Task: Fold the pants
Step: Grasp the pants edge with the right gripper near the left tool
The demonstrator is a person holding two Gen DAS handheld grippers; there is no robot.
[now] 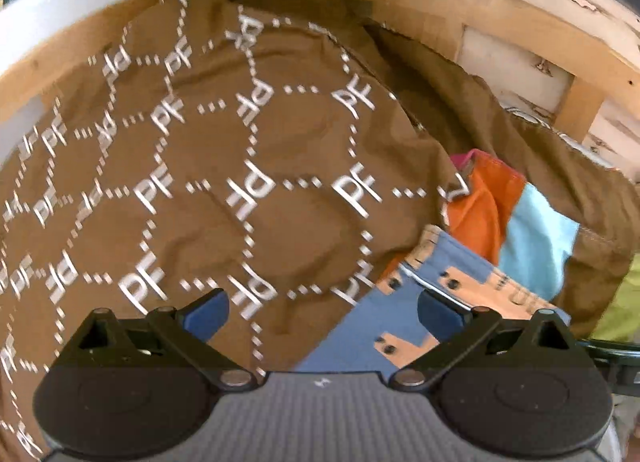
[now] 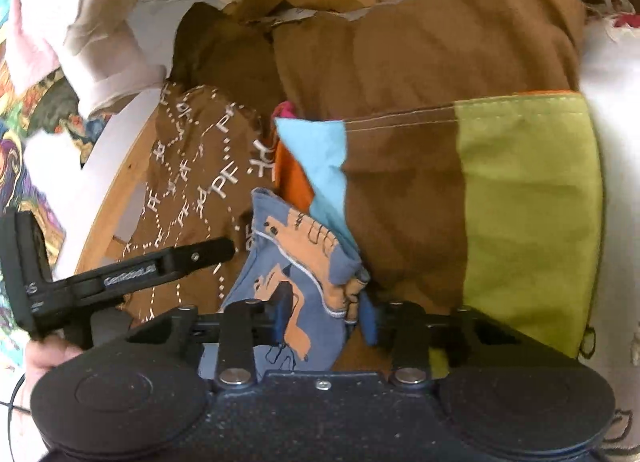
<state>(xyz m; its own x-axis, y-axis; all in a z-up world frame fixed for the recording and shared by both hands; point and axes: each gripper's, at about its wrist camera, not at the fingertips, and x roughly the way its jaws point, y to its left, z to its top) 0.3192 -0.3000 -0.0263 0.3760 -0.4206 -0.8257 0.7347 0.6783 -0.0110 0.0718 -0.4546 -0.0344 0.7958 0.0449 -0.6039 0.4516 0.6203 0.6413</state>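
Here the right gripper pinches the blue patterned pants lying on a heap of brown clothes, while the left gripper hangs above with its 2 fingers spread, gripping nothing.

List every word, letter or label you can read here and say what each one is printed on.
"PF": repeated in white, some copies upside down, across the brown patterned fabric.
"GetRobot.AI" or similar: embossed on the left gripper arm, right wrist view; blurred, so uncertain.
Letters near that gripper's handle: too small to read.
Blue printed garment between the right gripper fingers: drawings only, no legible text.
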